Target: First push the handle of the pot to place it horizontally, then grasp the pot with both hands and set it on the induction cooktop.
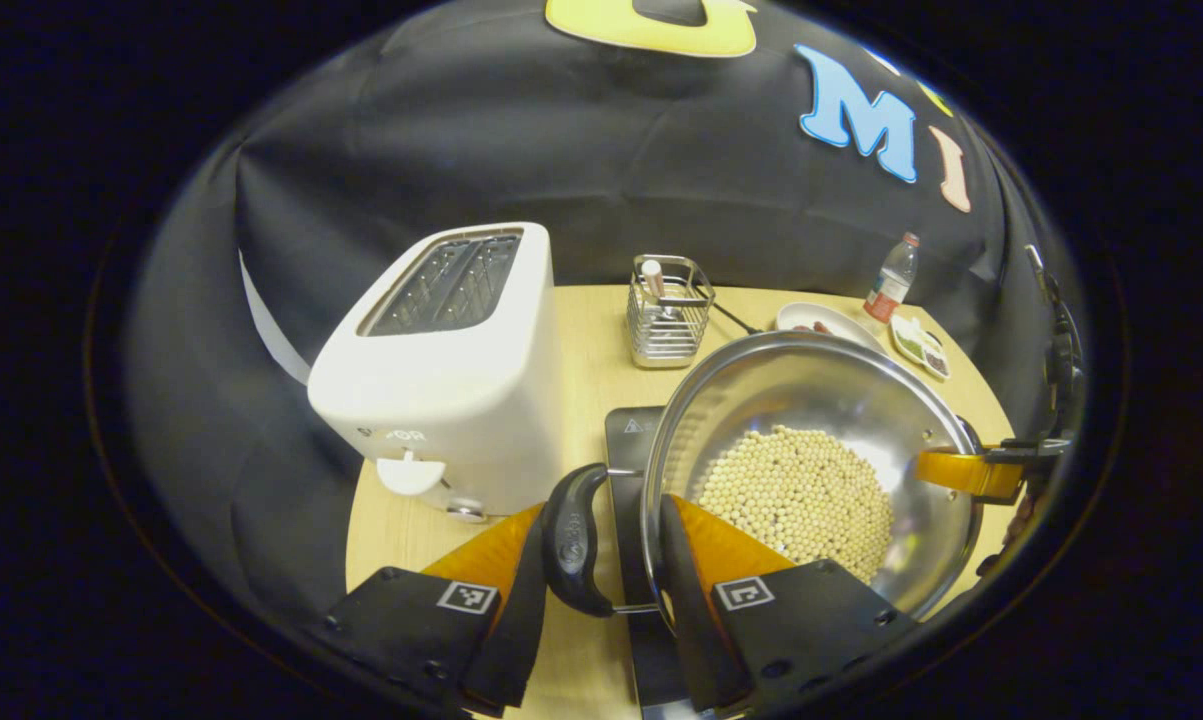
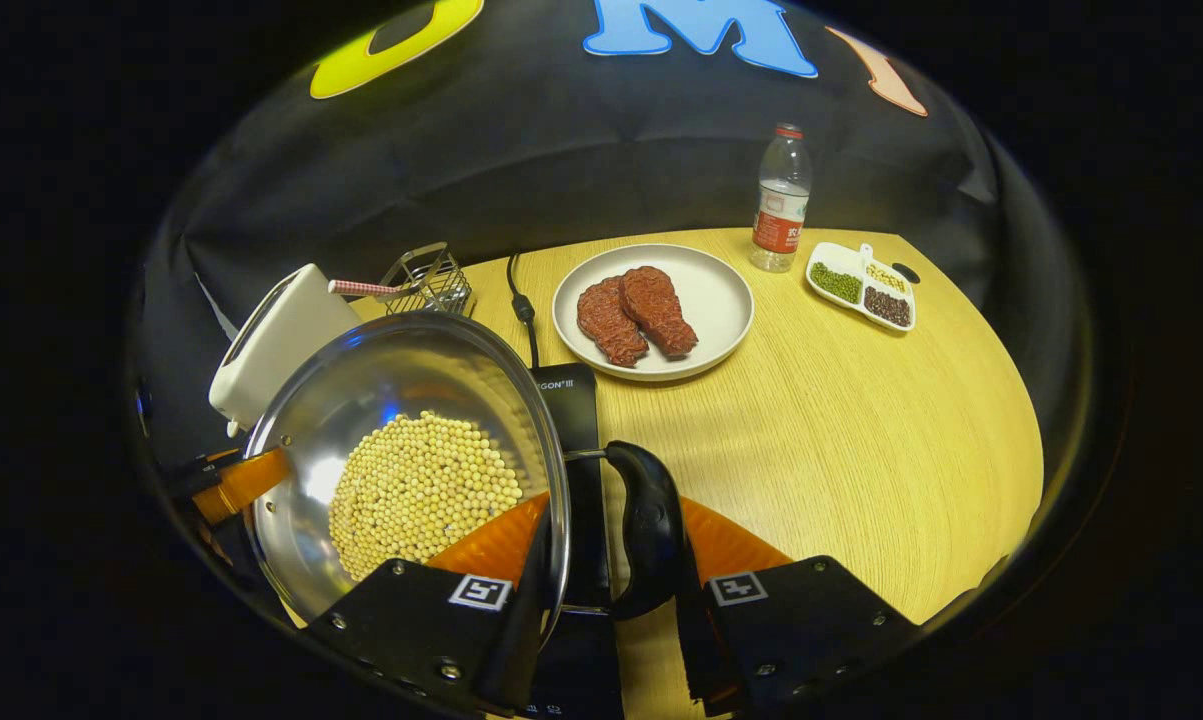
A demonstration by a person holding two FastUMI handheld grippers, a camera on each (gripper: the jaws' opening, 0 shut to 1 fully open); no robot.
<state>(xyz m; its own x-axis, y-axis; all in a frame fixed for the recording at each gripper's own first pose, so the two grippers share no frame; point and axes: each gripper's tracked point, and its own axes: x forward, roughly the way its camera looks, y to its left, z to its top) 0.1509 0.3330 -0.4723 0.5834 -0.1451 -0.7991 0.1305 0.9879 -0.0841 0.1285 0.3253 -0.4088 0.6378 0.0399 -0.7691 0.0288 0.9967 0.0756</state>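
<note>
I had the left gripper (image 1: 601,590) and right gripper (image 2: 611,600) each clamped across a handle and the rim of the pot (image 1: 811,470) over the induction cooktop (image 1: 629,470).

You are looking at a shiny silver pot (image 1: 811,400) that is carrying a layer of pale cream beans (image 1: 796,495) and wearing glossy black handles (image 1: 573,540), and it is sitting over a black cooktop (image 2: 571,400) on a light yellow wood-grain worktop (image 2: 861,430). A white toaster (image 1: 441,390) and a silver wire rack (image 1: 668,320) are standing behind it. You are also seeing a cream plate (image 2: 721,300) bearing two reddish-brown steaks (image 2: 636,312), a clear bottle (image 2: 781,200) showing a red cap and a red-and-white label, and a white dish (image 2: 861,285) showing green, pale and dark brown heaps.
</note>
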